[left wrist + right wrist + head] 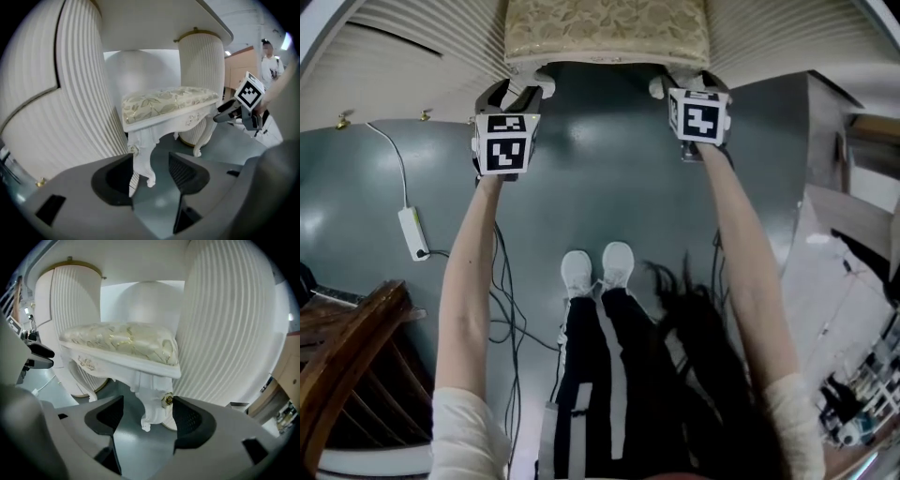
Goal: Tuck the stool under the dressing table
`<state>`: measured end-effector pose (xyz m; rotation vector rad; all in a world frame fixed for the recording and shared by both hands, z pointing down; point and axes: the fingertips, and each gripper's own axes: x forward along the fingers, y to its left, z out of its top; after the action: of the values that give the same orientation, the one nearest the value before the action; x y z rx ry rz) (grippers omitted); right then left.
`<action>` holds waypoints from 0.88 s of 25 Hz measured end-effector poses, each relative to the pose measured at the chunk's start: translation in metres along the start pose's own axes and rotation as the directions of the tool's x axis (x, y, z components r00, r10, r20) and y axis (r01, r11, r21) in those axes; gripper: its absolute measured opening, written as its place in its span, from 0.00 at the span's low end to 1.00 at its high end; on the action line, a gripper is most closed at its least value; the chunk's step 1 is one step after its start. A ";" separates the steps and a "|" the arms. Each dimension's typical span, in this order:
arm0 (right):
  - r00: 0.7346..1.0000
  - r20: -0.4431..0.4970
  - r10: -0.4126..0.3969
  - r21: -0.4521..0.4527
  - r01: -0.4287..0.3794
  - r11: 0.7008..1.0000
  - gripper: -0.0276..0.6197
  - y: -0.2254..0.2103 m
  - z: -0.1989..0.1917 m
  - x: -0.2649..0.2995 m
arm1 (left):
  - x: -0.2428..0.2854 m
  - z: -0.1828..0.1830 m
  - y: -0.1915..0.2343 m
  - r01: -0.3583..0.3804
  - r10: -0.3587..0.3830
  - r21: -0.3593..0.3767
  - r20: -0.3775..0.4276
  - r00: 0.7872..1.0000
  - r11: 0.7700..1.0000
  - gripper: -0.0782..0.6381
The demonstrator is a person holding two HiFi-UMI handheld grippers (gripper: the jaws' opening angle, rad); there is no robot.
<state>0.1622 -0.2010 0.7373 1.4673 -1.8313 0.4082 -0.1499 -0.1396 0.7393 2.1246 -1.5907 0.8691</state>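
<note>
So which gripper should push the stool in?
Right, narrowly: one front leg of the stool sits wholly inside the open right gripper; the other front leg crowds one jaw of the left gripper.

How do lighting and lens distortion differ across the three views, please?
Head view: dim, a soft sheen on the grey floor, the dressing table bending toward the corners. Left gripper view: dark round vignette, the ribbed pedestal bulging, the stool sharp. Right gripper view: brightest, the other pedestal pale and low in contrast.

Left hand-held gripper (517, 94), right hand-held gripper (682, 86), both held forward, jaws apart
</note>
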 end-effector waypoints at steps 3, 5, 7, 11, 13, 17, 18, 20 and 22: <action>1.000 0.013 0.006 -0.021 -0.005 1.000 0.54 0.010 0.004 -0.030 | -0.025 0.007 -0.006 0.000 0.002 -0.109 0.014 1.000 0.994 0.44; 0.999 0.011 0.051 -0.015 -0.051 0.999 0.54 0.029 0.003 -0.047 | -0.041 0.014 -0.014 0.012 -0.009 -0.132 0.023 1.000 0.991 0.43; 0.998 0.026 0.057 -0.019 -0.056 0.998 0.54 0.035 0.006 -0.065 | -0.052 0.023 -0.022 0.021 -0.015 -0.142 0.044 0.999 0.990 0.41; 0.996 0.061 0.072 -0.003 -0.072 0.997 0.54 0.032 0.023 -0.102 | -0.079 0.058 -0.034 0.026 -0.013 -0.168 0.078 0.997 0.985 0.32; 0.994 0.058 0.097 0.011 -0.098 0.995 0.54 0.030 0.029 -0.125 | -0.099 0.079 -0.046 0.043 -0.027 -0.175 0.096 0.995 0.984 0.31; 0.983 0.119 0.137 0.061 -0.145 0.988 0.54 0.027 0.077 -0.169 | -0.140 0.136 -0.051 0.055 -0.023 -0.189 0.165 0.986 0.980 0.31; 0.981 0.136 0.141 0.090 -0.154 0.984 0.54 0.026 0.088 -0.183 | -0.152 0.149 -0.052 0.058 -0.018 -0.217 0.183 0.983 0.975 0.31; 0.972 0.170 0.160 0.178 -0.190 0.966 0.54 0.023 0.106 -0.216 | -0.182 0.178 -0.055 0.078 -0.011 -0.296 0.223 0.975 0.952 0.31; 0.958 0.218 0.184 0.255 -0.238 0.937 0.54 0.020 0.121 -0.257 | -0.220 0.206 -0.060 0.089 -0.005 -0.317 0.259 0.966 0.944 0.31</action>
<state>0.1194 -0.0945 0.4768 1.5429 -2.1675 0.6758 -0.0786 -0.0841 0.4454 2.0826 -1.6607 0.2939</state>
